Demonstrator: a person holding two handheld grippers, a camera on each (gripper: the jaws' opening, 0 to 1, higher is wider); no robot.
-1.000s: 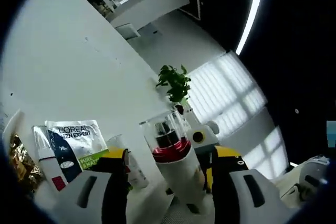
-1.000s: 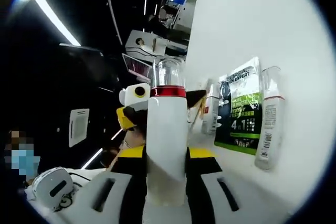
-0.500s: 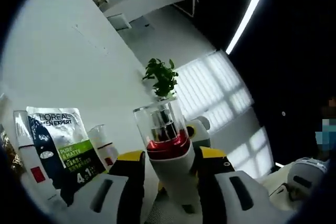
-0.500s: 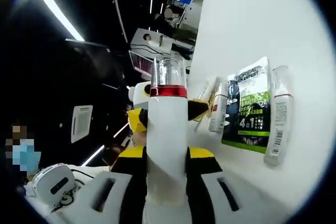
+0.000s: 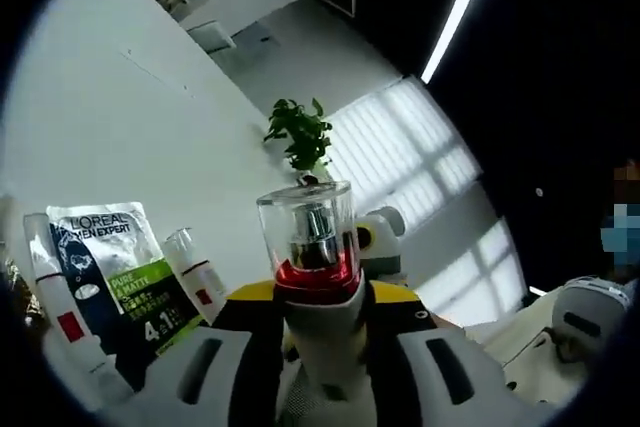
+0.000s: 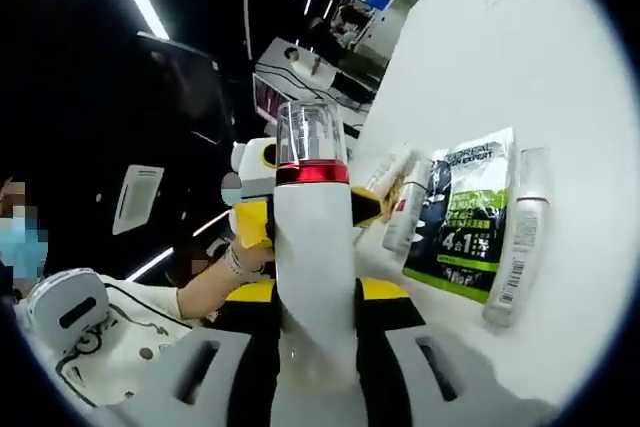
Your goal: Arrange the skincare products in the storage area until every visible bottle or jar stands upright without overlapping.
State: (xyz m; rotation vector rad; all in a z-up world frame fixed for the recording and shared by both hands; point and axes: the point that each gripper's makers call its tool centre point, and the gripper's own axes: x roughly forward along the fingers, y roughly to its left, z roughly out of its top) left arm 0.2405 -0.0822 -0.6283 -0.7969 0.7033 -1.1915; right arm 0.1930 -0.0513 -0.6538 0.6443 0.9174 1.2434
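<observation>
A white pump bottle (image 5: 322, 332) with a red band and a clear cap stands between the yellow-tipped jaws of my left gripper (image 5: 322, 297), which press on both its sides. In the right gripper view the same bottle (image 6: 313, 247) rises from my right gripper (image 6: 315, 292), shut on its lower body. There the left gripper's yellow fingertips (image 6: 250, 223) clamp the bottle just under the red band. On the white surface (image 5: 120, 117) beyond lie a L'Oreal sachet (image 5: 115, 272), a white tube (image 5: 62, 322) and a small clear-capped bottle (image 5: 197, 272).
In the right gripper view the sachet (image 6: 467, 227) lies flat between a white tube (image 6: 515, 242) and two more tubes (image 6: 405, 202). A person's hand (image 6: 215, 285) holds the left gripper. A potted plant (image 5: 298, 137) stands at the far end of the surface.
The left gripper's jaws have come together from wide apart onto the pump bottle. The right gripper kept its hold; both views shifted a little.
</observation>
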